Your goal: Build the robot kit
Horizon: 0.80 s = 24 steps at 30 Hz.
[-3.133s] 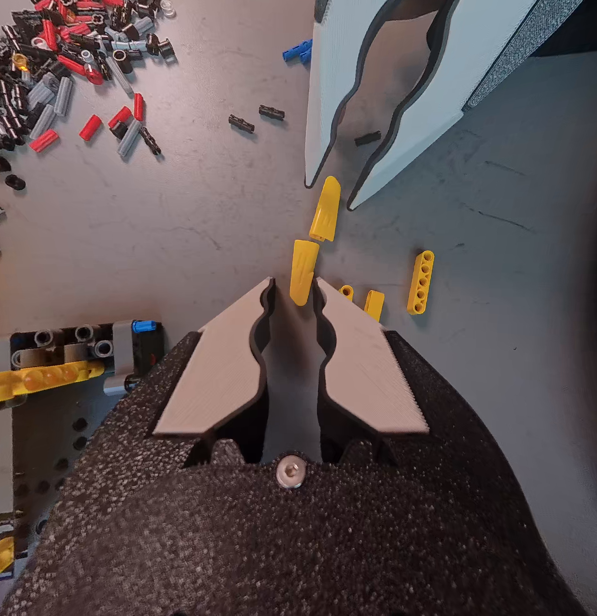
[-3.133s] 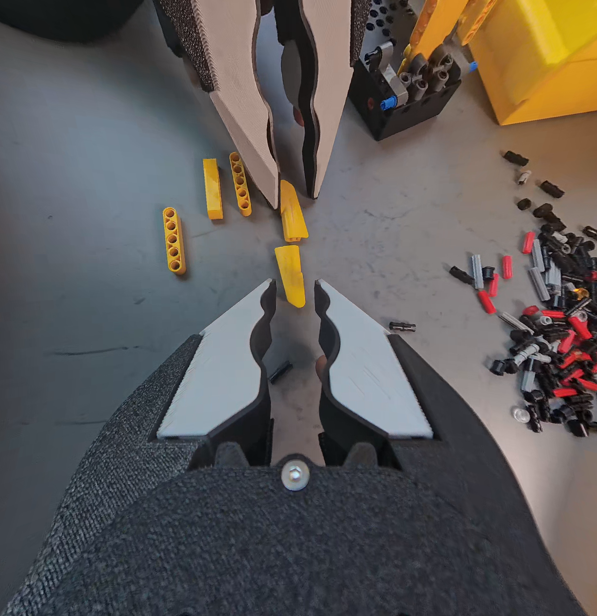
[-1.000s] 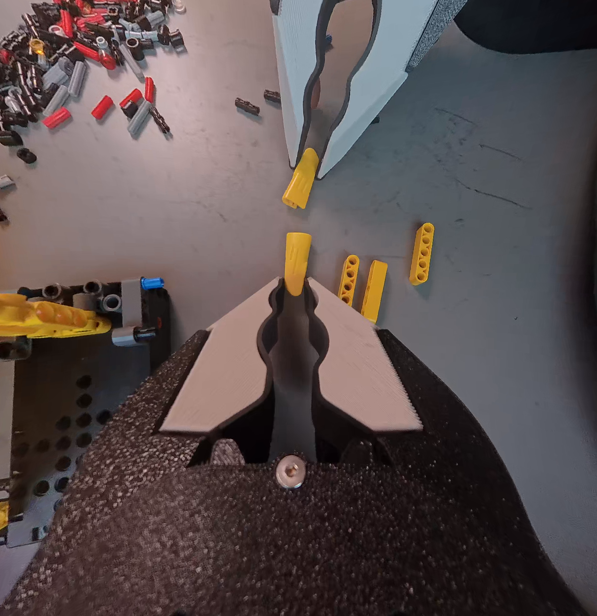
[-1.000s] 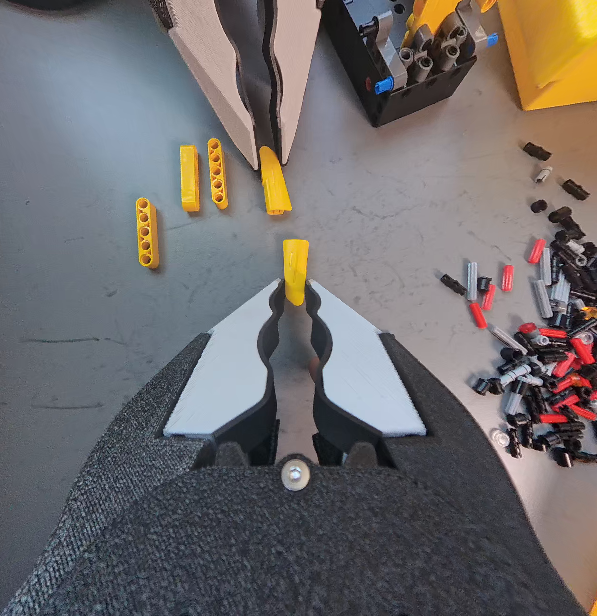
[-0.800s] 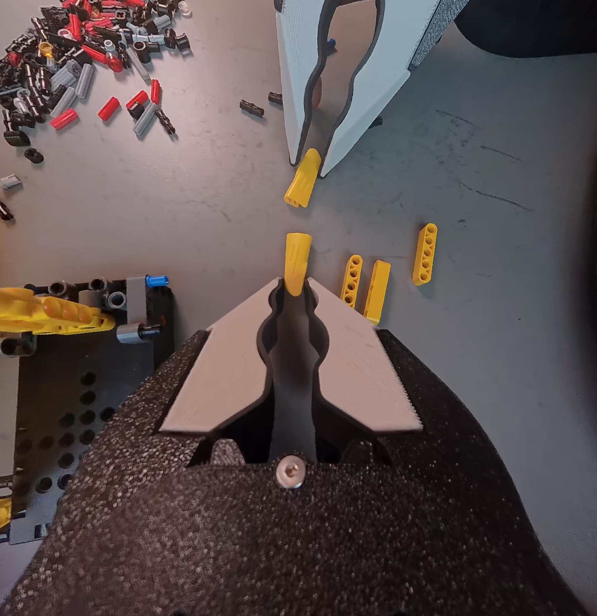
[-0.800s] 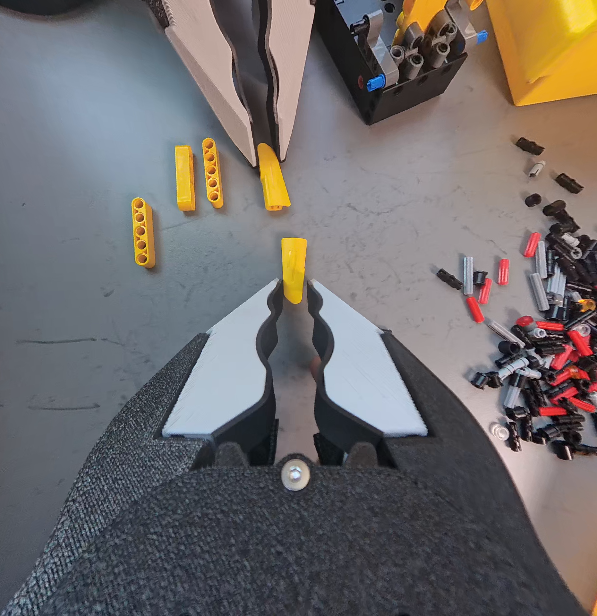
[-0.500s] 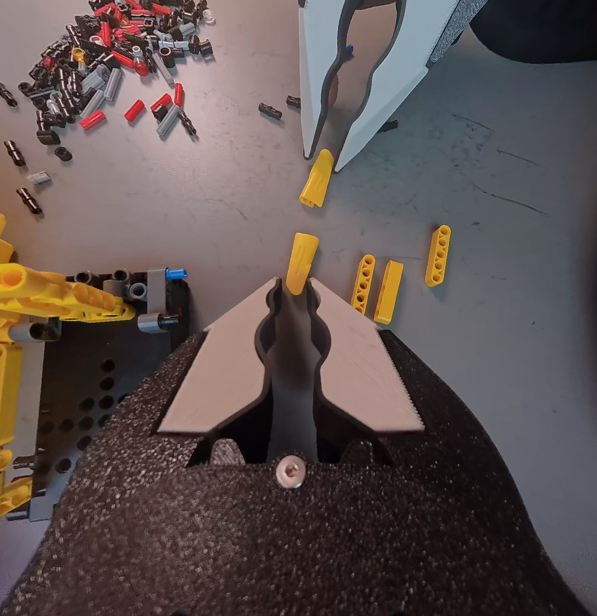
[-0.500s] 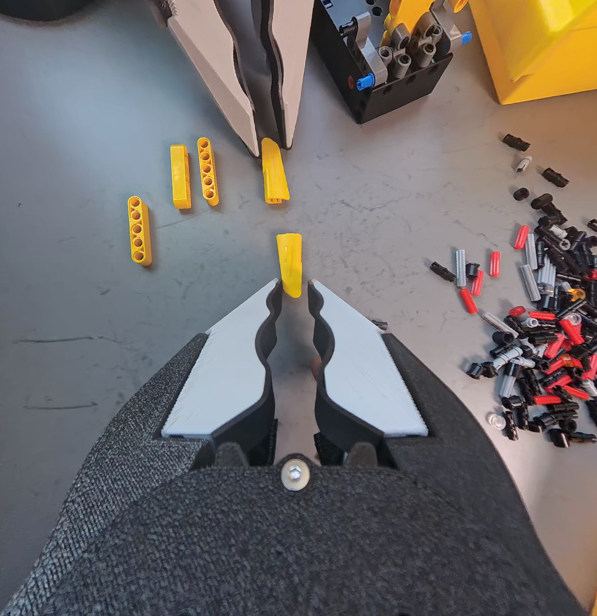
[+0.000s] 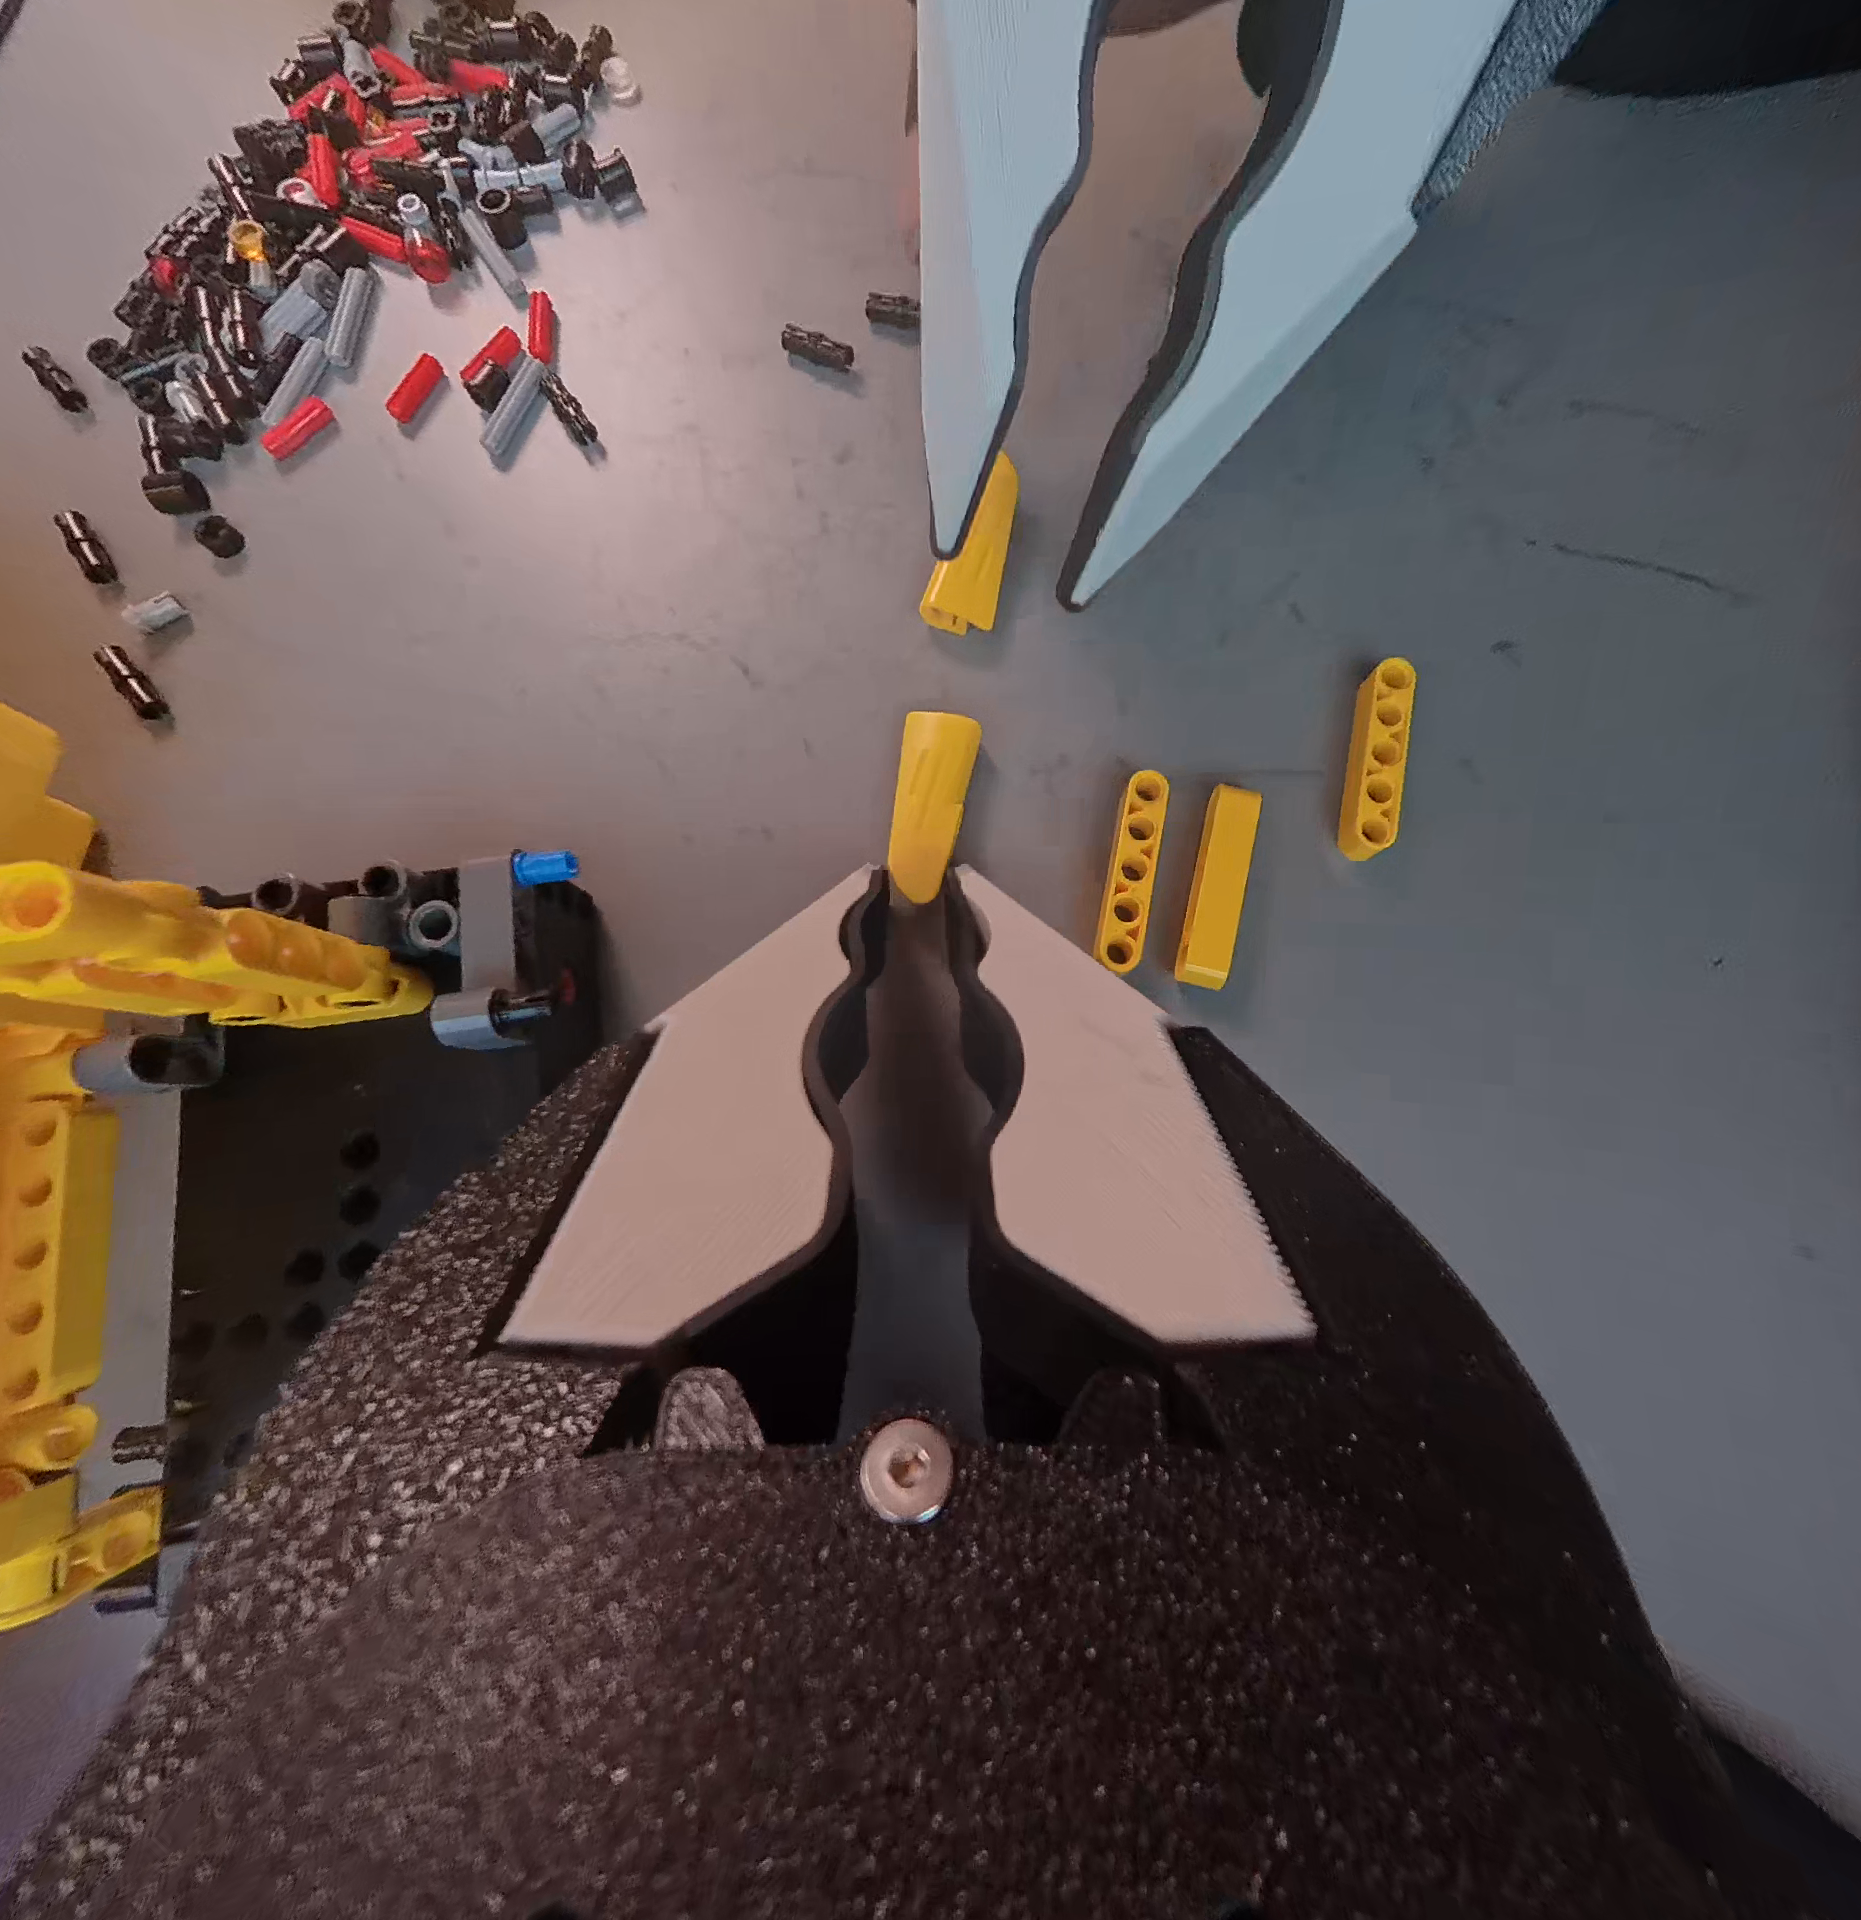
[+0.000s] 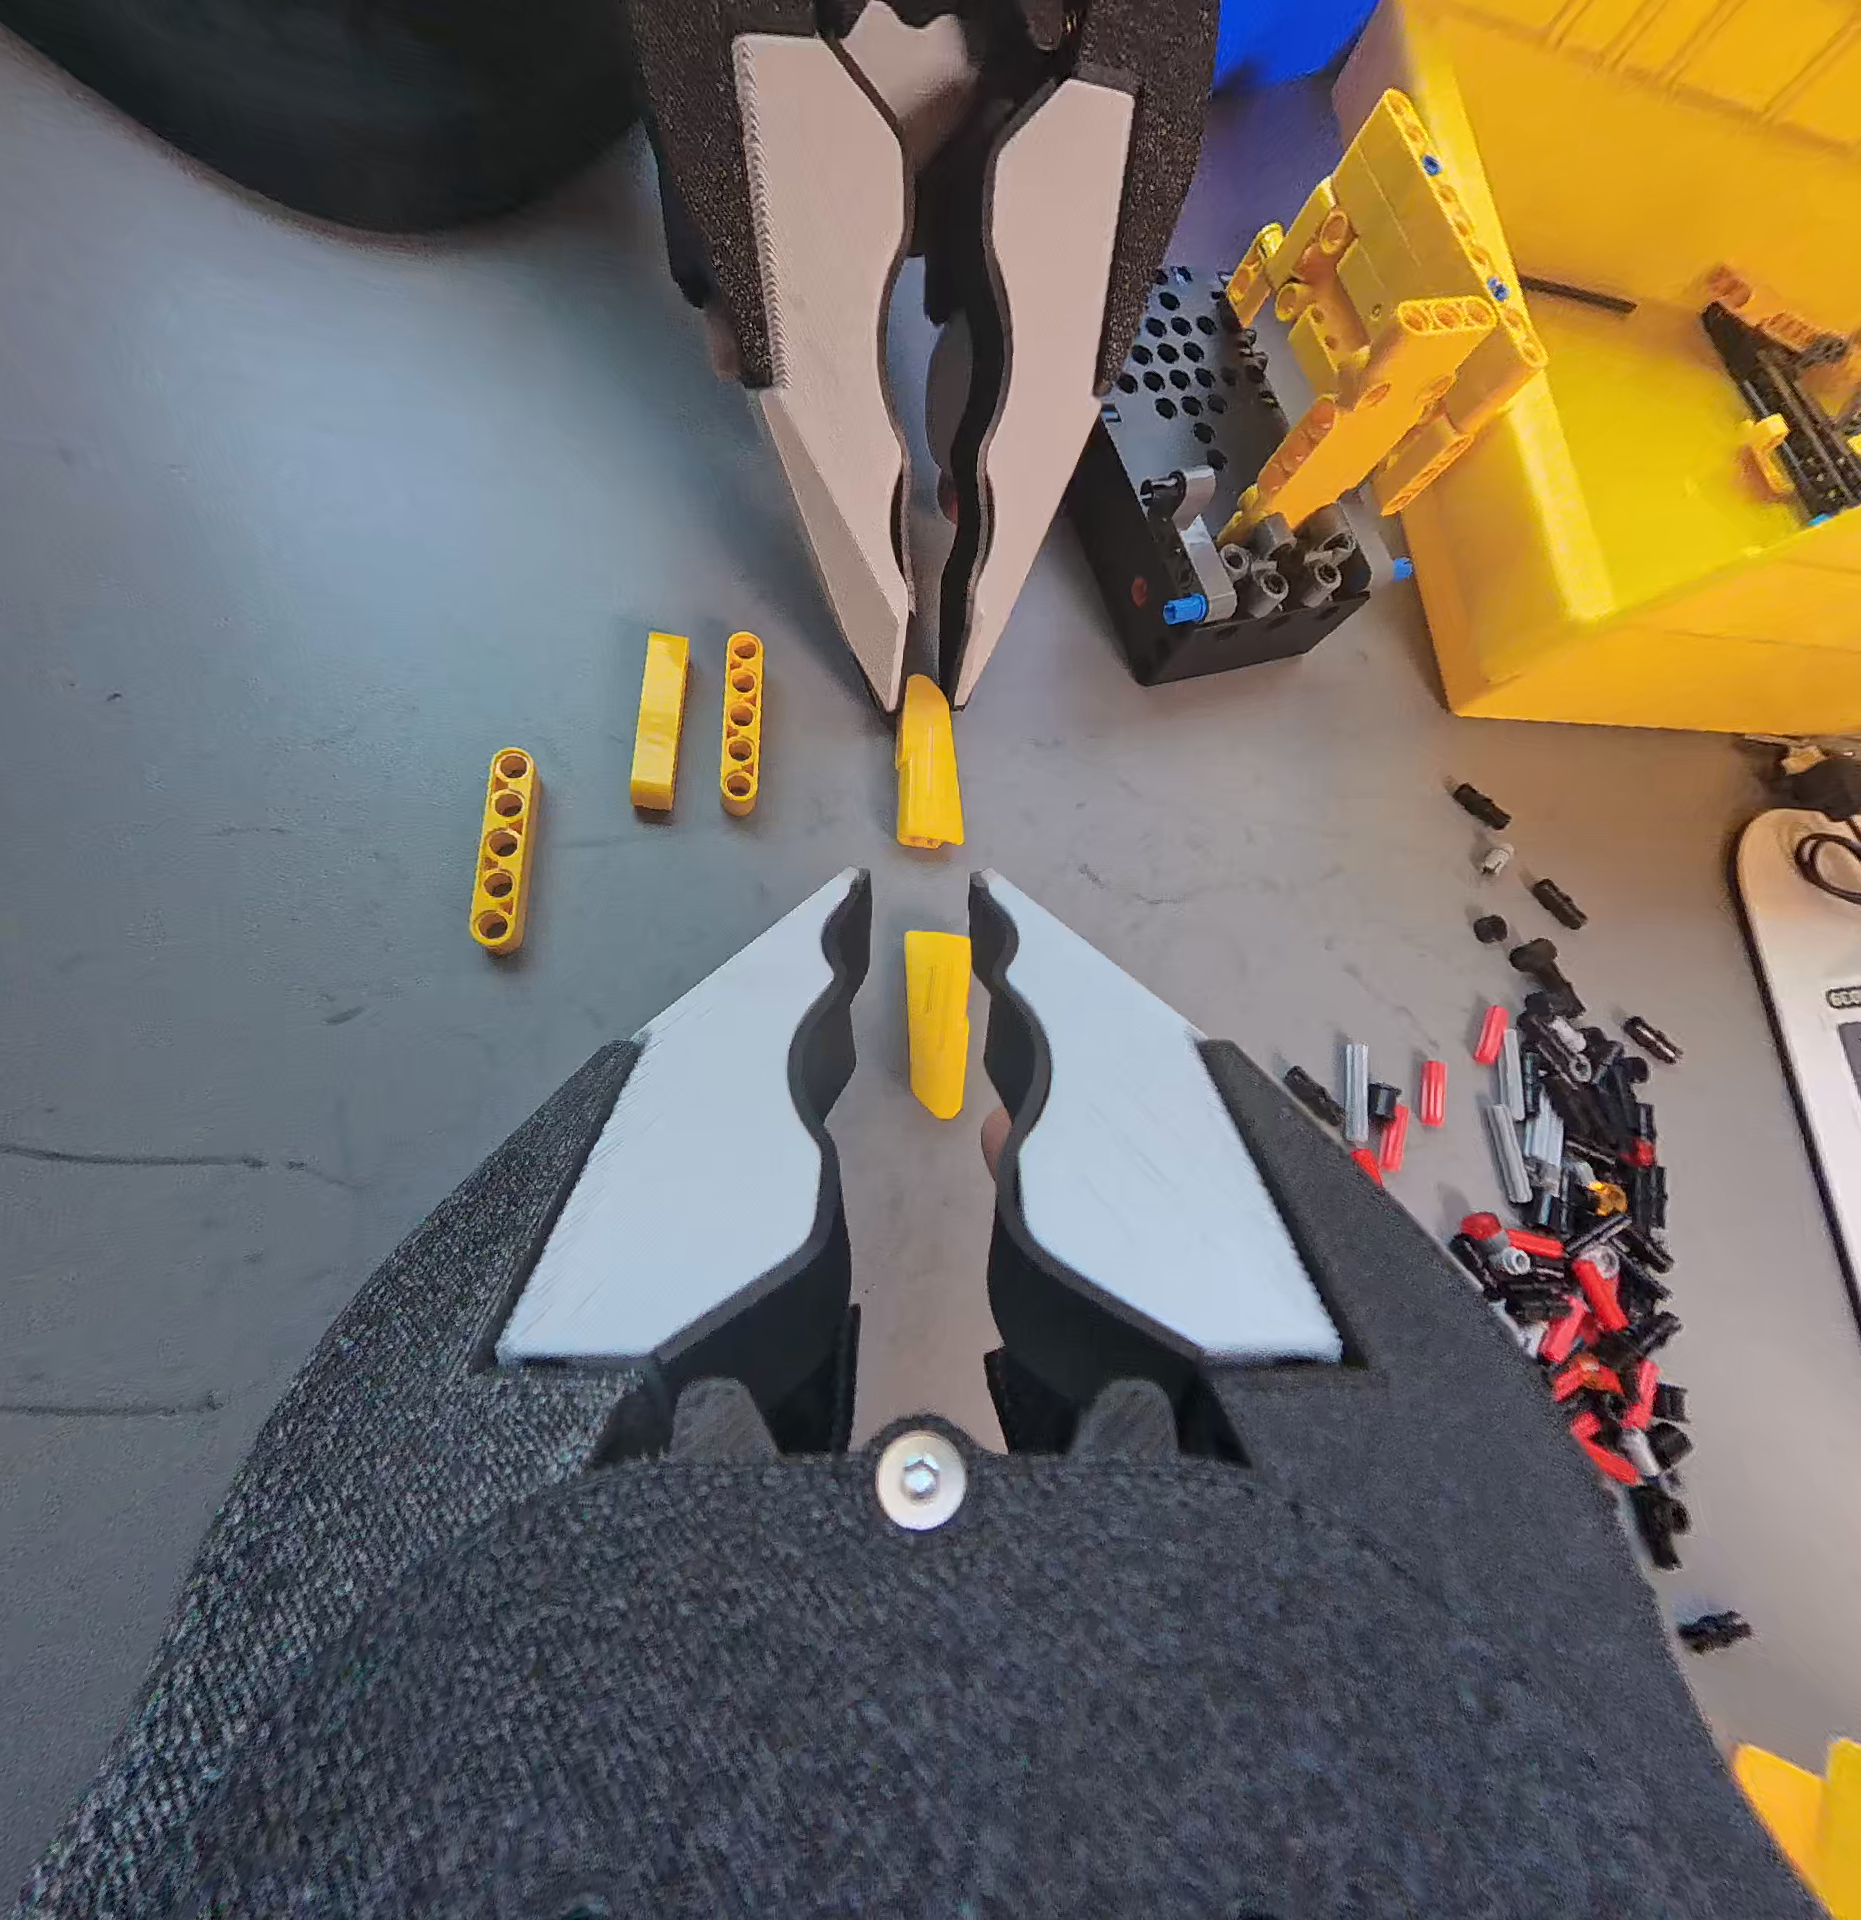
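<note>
In the left wrist view my left gripper (image 9: 918, 883) is shut on the narrow end of a yellow tapered piece (image 9: 931, 800), which sticks out past the tips above the grey table. The right wrist view shows the same gripper (image 10: 926, 696) and piece (image 10: 926, 769) from the front. My right gripper (image 10: 921, 878) is open. A second yellow tapered piece (image 10: 936, 1023) lies between its fingers without being gripped. In the left wrist view this piece (image 9: 967, 556) lies beside one finger of the right gripper (image 9: 1009, 577).
Three yellow beams (image 10: 659, 720) lie in a row on the table, also seen in the left wrist view (image 9: 1217, 883). A black block with a yellow built assembly (image 10: 1196, 416), a yellow bin (image 10: 1684, 644), and a pile of small red, black and grey pins (image 10: 1570, 1195) stand around. Tip to tip, the grippers are about 6 cm apart.
My right gripper has opened and let go of its yellow piece, which now lies between its fingers. My left gripper stays shut on its piece.
</note>
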Each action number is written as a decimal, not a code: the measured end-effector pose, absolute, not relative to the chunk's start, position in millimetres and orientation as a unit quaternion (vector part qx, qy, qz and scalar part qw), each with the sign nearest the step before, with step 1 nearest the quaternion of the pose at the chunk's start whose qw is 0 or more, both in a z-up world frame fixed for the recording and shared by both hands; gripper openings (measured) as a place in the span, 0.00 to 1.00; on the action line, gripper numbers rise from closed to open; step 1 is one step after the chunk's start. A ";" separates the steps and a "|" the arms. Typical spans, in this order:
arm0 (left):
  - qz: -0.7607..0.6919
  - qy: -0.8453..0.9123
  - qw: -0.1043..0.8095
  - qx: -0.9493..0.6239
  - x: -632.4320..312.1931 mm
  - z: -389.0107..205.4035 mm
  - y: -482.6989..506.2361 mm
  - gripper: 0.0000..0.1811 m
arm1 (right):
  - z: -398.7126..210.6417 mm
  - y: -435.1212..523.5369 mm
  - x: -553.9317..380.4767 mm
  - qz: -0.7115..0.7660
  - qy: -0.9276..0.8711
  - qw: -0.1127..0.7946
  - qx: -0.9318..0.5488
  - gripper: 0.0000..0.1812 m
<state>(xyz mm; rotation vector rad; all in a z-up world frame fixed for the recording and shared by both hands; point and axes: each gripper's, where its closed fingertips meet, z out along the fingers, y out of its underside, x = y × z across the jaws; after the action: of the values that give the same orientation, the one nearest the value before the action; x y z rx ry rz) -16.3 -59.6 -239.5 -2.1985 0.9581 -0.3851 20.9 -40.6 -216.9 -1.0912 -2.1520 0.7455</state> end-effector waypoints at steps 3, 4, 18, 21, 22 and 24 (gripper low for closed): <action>-0.198 0.333 0.340 -0.857 -12.9 -235.7 -59.6 0.05 | -213.2 -42.4 13.9 0.276 -0.811 0.332 -0.394 0.12; -0.238 0.313 0.339 -0.855 -8.2 -230.0 -60.6 0.05 | -211.0 -43.4 11.2 0.273 -0.811 0.347 -0.385 0.13; -0.466 0.189 0.448 -0.739 -6.2 -140.8 -56.0 0.12 | -128.7 -41.4 11.6 0.674 -0.485 0.103 -0.547 0.04; -0.463 0.191 0.489 -0.714 -4.4 -124.0 -55.1 0.09 | -110.4 -38.9 17.6 0.764 -0.368 -0.014 -0.529 0.04; -0.471 0.185 0.497 -0.705 -3.6 -118.6 -54.7 0.09 | -109.5 -40.6 18.4 0.773 -0.355 -0.026 -0.525 0.04; -0.494 0.163 0.506 -0.688 -2.0 -109.0 -53.5 0.07 | -106.5 -47.6 19.1 0.785 -0.342 -0.045 -0.515 0.03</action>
<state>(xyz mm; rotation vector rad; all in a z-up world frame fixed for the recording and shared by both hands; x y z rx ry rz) -2.0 -53.5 -109.0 -1.6605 0.3934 -1.1912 19.1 -47.6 -106.5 -1.6650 -1.1054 2.5388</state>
